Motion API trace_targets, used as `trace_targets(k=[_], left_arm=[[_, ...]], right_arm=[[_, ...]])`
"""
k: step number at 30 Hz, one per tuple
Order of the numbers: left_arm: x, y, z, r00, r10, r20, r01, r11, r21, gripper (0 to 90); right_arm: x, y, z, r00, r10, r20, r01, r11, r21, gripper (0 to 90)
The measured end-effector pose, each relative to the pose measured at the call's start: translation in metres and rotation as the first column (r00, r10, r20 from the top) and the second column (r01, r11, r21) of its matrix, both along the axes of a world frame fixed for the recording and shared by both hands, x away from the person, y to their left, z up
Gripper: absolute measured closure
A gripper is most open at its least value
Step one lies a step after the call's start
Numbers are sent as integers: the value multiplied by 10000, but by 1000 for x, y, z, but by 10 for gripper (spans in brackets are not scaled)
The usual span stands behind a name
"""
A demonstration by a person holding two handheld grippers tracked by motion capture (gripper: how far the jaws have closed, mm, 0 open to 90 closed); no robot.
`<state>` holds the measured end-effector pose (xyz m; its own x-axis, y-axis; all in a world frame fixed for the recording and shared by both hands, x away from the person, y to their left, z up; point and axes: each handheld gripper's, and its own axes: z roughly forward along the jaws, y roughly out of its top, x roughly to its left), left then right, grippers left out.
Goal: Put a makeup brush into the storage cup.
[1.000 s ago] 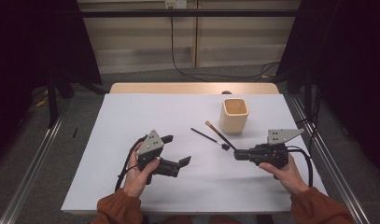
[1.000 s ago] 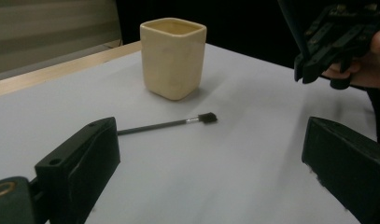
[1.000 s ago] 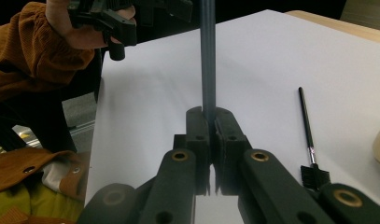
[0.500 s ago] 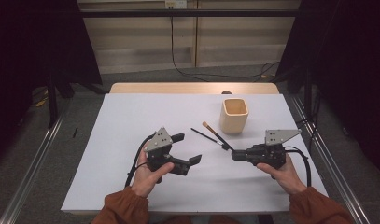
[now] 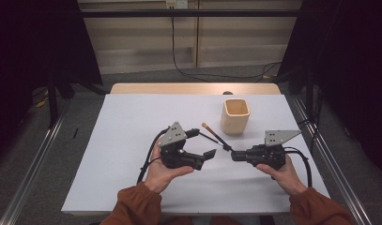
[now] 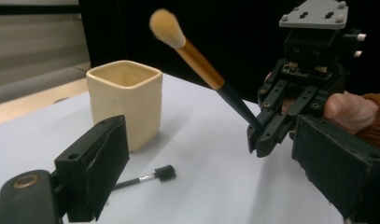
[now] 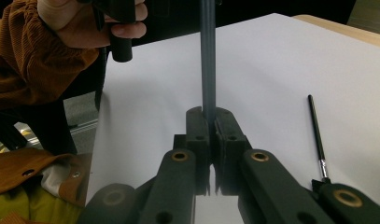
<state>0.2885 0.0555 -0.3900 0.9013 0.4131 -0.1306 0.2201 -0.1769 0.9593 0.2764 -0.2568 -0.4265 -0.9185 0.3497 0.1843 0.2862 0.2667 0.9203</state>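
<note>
Two grippers above the white table, one brush held and one brush lying

Two hands in rust-orange sleeves come in from the near edge of the table (image 5: 132, 122). The left gripper (image 5: 198, 146) is held low over the white surface, in front of the person's left hand (image 5: 161, 169). Its jaws stand wide apart with nothing between them; in the left gripper view they frame the scene on both sides.

The right gripper (image 5: 235, 155) is in the right hand (image 5: 283, 171) and points toward the left one. Its jaws are closed on the dark handle of a makeup brush (image 6: 204, 65). In the right gripper view the handle rises straight up from between the two pressed jaws. The brush leans away from the gripper, off the table, with a golden ferrule and a pale soft tip on the far end.

A second, thin brush (image 6: 148, 177) lies flat on the table, between the two grippers and the cup (image 5: 235, 115). It is near the cup but I cannot tell if they touch.

Farther away stands the cream square cup, upright and open on top. Behind the table there is a wall with a black cable (image 5: 179, 51) hanging down.
</note>
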Motion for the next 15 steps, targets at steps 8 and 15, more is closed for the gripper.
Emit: trace_targets(k=[8,15], left_arm=[[-1,-2,2,9996,-218,158,218,9998,-24,201],[0,-6,8,9994,-163,300,169,9997,-178,270]], right_arm=[[-2,-2,2,10000,-14,54,13,10000,90,861],[-4,3,2,9998,201,82,-201,9998,-16,862]])
